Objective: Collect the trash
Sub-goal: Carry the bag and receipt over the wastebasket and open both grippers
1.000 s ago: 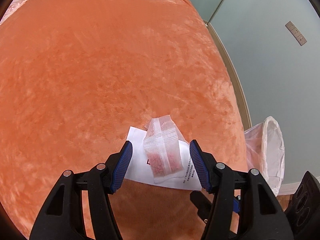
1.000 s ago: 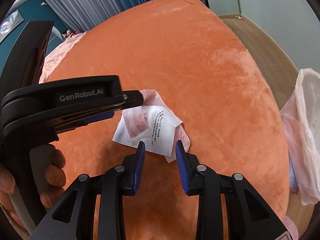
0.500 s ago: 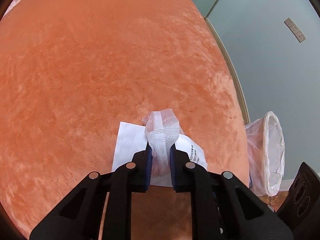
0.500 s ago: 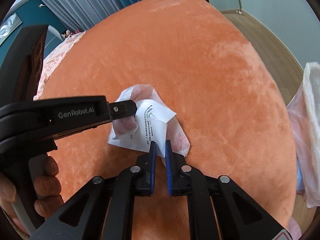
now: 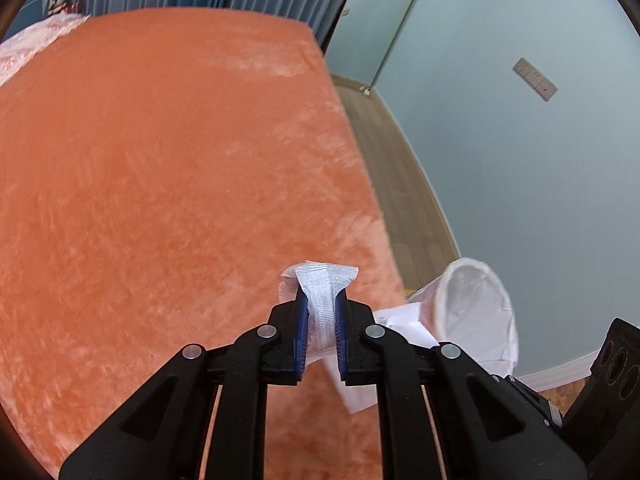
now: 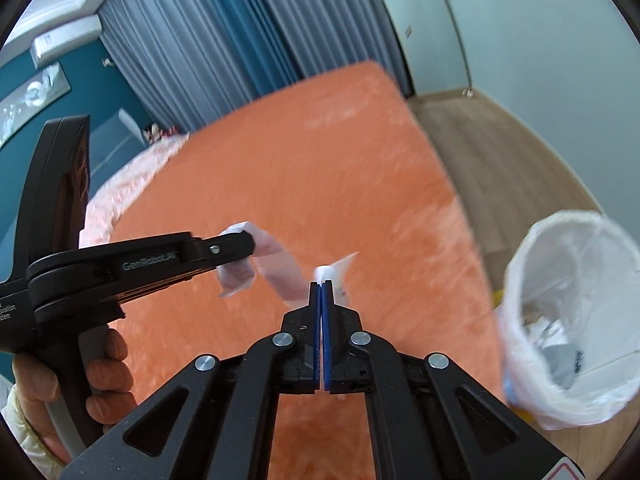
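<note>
"GenRobot.AI" stands on the left hand-held gripper (image 6: 234, 246) — along its black arm. Small print near its handle is cut off — unreadable.

**A:** what's the trash look like rn?

**B:** two pieces. A clear zip bag (image 5: 322, 300), crumpled, is squeezed between the left jaws with its top fanning out past the tips. A white paper slip (image 6: 334, 270) is pinched flat in the right jaws, with just a corner poking out above them.

**A:** and the bin?

**B:** The white-lined trash bin (image 6: 568, 320) sits off right of both jaws, mouth open, some stuff inside.
</note>
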Tool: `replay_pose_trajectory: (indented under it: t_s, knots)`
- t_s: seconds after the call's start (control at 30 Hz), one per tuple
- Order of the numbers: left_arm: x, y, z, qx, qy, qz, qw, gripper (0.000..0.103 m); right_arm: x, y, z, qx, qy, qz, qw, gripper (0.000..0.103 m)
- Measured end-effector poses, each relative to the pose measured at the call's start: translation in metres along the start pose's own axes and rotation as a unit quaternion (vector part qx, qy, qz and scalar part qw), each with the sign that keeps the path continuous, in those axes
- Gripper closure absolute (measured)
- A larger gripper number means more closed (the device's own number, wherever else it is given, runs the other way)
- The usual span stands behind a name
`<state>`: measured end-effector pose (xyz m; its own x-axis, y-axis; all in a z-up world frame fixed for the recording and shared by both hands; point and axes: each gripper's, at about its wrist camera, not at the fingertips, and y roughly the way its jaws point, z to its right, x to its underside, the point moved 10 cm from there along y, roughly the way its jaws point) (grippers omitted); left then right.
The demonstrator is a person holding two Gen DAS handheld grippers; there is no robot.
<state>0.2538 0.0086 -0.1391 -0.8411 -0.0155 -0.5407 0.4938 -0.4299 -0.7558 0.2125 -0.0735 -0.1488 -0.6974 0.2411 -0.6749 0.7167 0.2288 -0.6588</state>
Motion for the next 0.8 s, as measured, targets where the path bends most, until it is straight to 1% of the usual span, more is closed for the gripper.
replay_pose_trajectory:
  t_s: [0.2, 0.37, 0.57, 0.8]
  knots:
    - [-0.017, -0.04, 0.062, 0.026, 0.042, 0.037, 0.9981, 0.092, -0.034, -0.065, 0.022, 0.017, 0.002, 0.065, 0.998, 0.102]
    - [-0.023, -0.062, 0.119, 0.049, 0.082, 0.055, 0.9939, 0.092, -0.057, -0.117, 0.056, 0.042, 0.005, 0.111, 0.993, 0.102]
    - [-0.02, -0.072, 0.183, 0.073, 0.129, 0.061, 0.9871, 0.092, -0.078, -0.168, 0.091, 0.074, 0.009, 0.153, 0.985, 0.102]
    - [-0.009, -0.067, 0.238, 0.096, 0.161, 0.049, 0.981, 0.092, -0.08, -0.202, 0.123, 0.104, 0.019, 0.173, 0.979, 0.102]
